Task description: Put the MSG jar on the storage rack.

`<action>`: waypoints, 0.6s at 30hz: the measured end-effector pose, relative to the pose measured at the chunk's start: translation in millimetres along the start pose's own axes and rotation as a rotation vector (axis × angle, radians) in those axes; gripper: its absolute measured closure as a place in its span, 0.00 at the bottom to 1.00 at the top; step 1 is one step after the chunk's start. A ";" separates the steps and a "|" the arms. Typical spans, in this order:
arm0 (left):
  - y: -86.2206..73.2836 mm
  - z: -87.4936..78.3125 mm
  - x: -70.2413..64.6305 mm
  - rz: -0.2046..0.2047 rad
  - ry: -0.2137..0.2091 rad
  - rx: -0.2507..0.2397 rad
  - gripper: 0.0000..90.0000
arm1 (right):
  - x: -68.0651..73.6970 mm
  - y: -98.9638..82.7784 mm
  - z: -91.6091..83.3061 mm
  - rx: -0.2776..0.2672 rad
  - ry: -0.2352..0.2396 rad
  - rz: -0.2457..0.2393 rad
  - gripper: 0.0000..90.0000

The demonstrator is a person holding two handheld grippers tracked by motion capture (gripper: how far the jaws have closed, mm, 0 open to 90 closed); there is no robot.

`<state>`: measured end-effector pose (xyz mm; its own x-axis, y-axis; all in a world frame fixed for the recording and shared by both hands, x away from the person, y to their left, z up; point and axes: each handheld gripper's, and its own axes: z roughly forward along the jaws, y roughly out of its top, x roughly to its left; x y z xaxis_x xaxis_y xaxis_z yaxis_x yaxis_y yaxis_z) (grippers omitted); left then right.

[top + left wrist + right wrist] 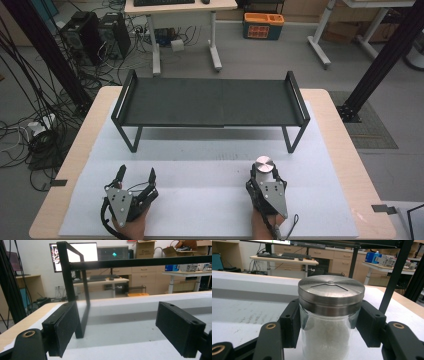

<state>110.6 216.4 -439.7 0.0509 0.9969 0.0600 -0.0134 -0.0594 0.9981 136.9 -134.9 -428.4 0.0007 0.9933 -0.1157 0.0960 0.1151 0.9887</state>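
Observation:
A glass jar (329,337) of white grains with a brushed metal lid (264,164) stands on the white mat at the front right. My right gripper (263,176) is shut on it, both pads pressed against the glass just under the lid. My left gripper (136,176) rests on the mat at the front left, its jaws wide apart with nothing between its pads (66,327). A low black metal rack (210,102) spans the table behind both grippers; one leg (75,300) of it rises just beyond the left jaws.
The white mat (200,165) covers most of the wooden table (345,150). Beyond the table stand desks, a computer tower, cables on the floor and an orange crate (263,25). Black frame posts (380,65) stand at both sides.

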 end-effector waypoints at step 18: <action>0.6 0.5 0.2 0.002 0.000 0.004 0.20 | -8.9 11.7 -1.8 -0.015 0.013 0.043 0.47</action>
<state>111.2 216.5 -439.0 0.0507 0.9968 0.0617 -0.0092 -0.0613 0.9981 136.2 -142.4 -415.6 -0.0087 0.9974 -0.0714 0.0817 0.0719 0.9941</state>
